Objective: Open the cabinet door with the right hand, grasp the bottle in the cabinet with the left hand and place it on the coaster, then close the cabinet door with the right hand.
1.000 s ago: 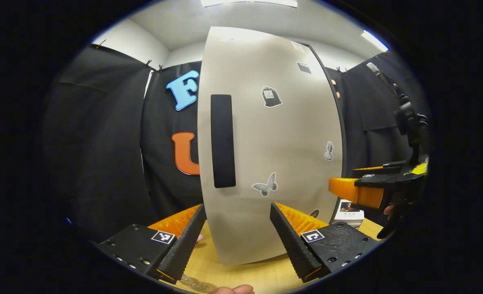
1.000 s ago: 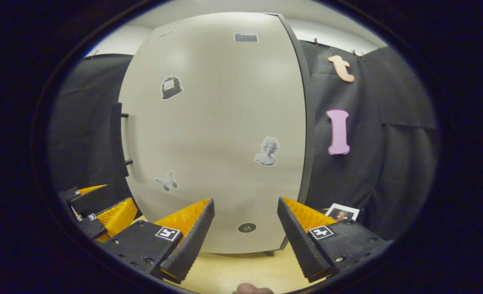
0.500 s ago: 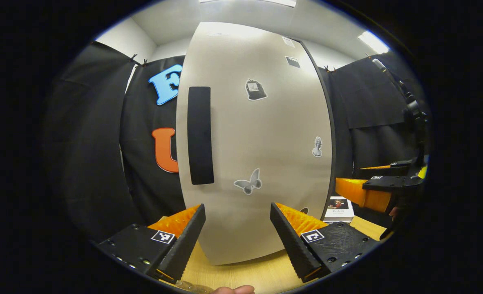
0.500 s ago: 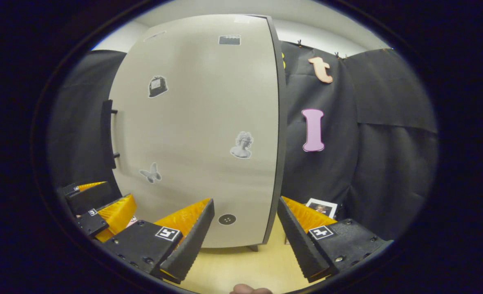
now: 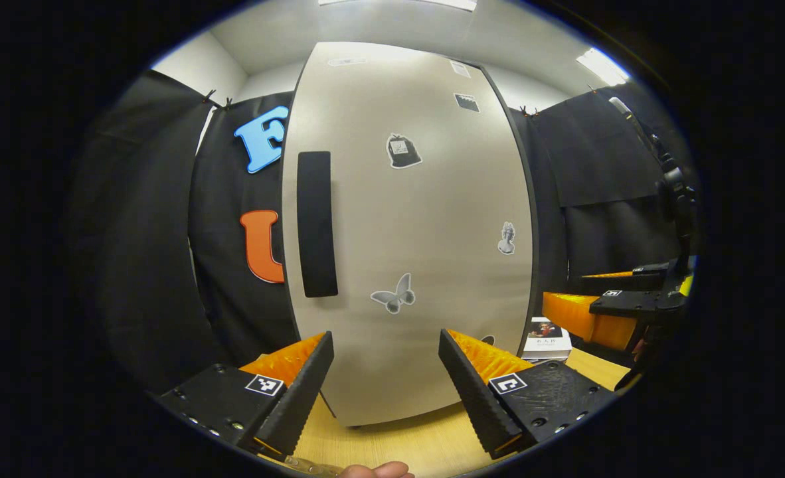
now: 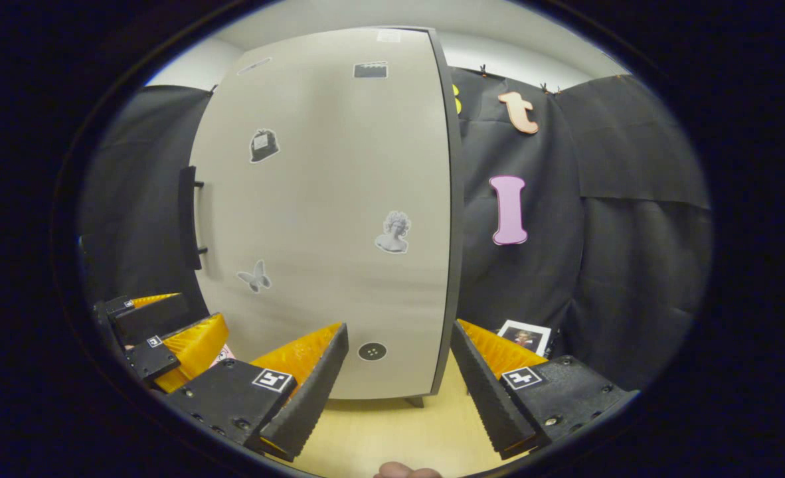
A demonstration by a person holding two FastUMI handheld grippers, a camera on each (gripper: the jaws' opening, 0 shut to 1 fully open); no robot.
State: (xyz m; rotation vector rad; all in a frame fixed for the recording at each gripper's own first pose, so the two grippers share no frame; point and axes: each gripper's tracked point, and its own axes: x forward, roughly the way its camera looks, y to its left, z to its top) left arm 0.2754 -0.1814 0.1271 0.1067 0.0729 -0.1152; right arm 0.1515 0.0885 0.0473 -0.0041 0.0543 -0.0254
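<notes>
Both the left hand-held gripper point(image 5: 386, 345) and right hand-held gripper point(image 6: 399, 338) gape wide, empty, facing the shut cabinet door point(image 5: 432, 199)

Black cloth walls point(image 5: 147, 219) hang on all sides, clipped along the top edge at 11 and 1 o'clock. White ceiling point(image 5: 366, 26) at 12 o'clock, with a strip light point(image 5: 602, 65) at 1 o'clock. Pale wooden tabletop point(image 6: 392, 431) at 6 o'clock.

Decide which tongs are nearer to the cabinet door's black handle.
Left. The left tongs sit just below the black handle; the right tongs face the door's opposite, hinge-side edge, with the handle far off.
</notes>
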